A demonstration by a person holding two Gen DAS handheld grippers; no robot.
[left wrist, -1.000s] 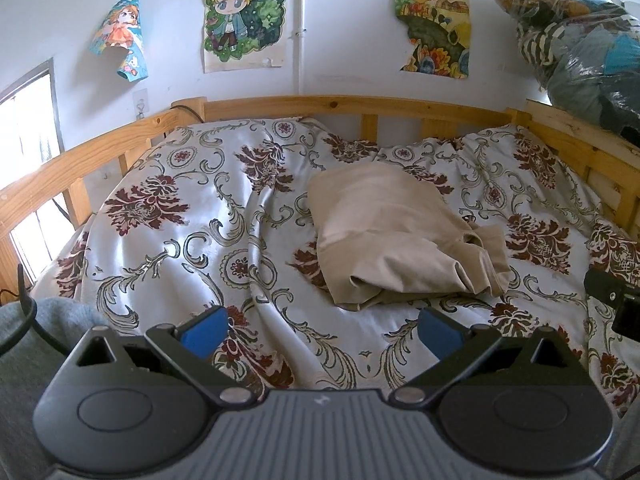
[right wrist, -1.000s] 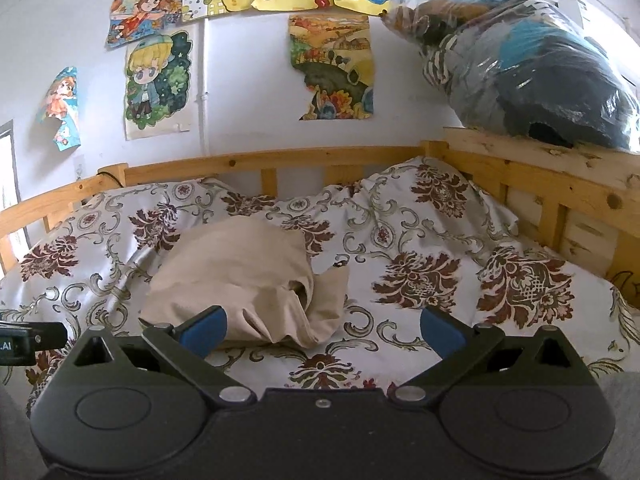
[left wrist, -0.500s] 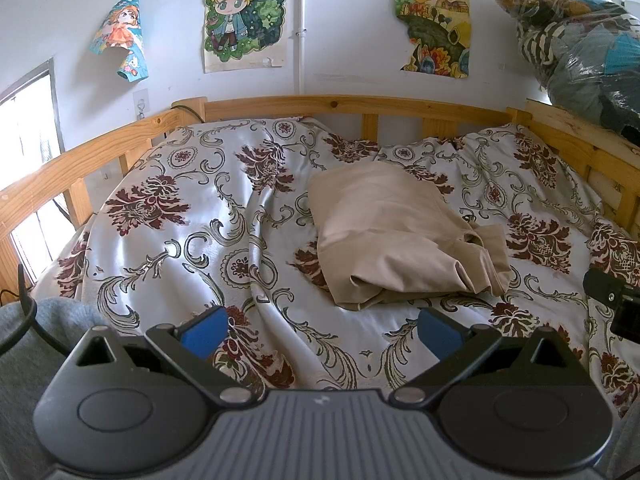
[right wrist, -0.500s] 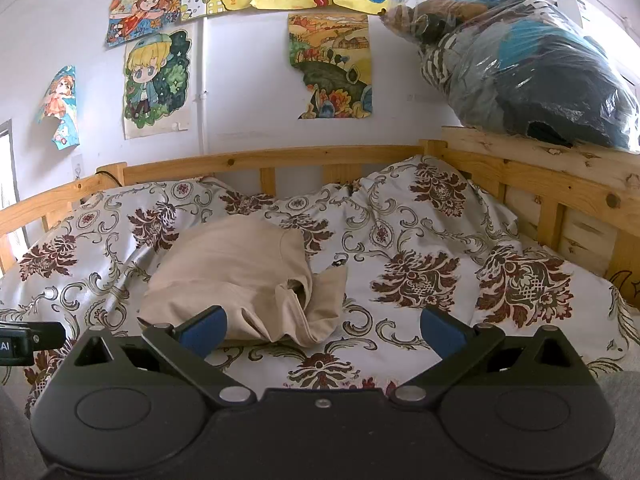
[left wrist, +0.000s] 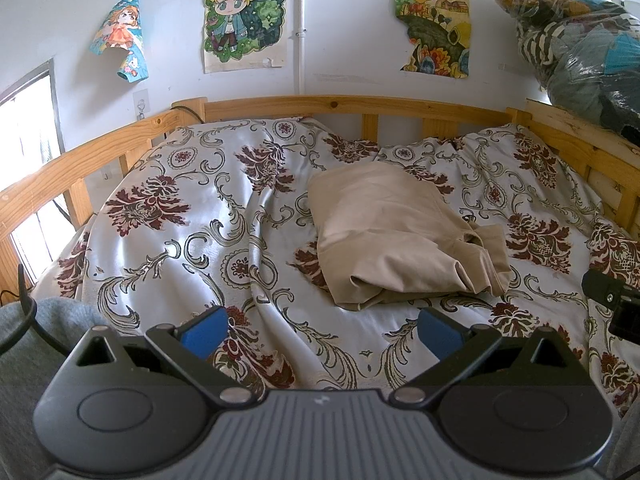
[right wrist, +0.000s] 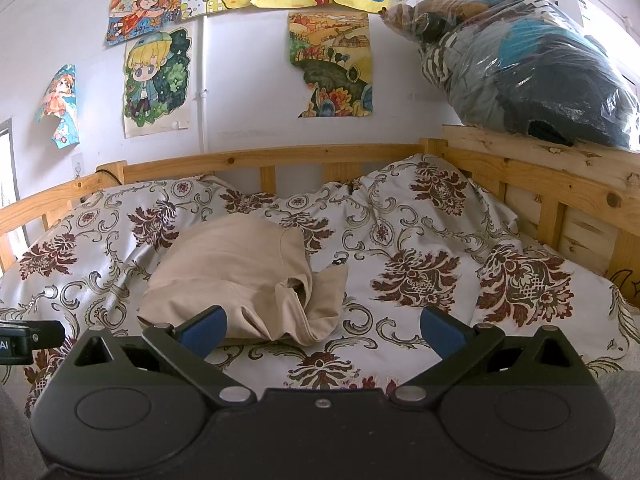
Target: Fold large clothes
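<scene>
Folded beige garment on floral bedspread

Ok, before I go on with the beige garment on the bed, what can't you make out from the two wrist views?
- Folded beige cloth garment: its type and its underside, both views; its own folds hide them.
- Its near-left edge, right wrist view: the right hand-held gripper finger covers it.
- Clear plastic bag of clothes on the wooden bed frame: cut off by the frame edge in the left wrist view.
- Left hand-held gripper body: lower edge crops it.

Bedroom: wooden bed, wall drawings
</scene>
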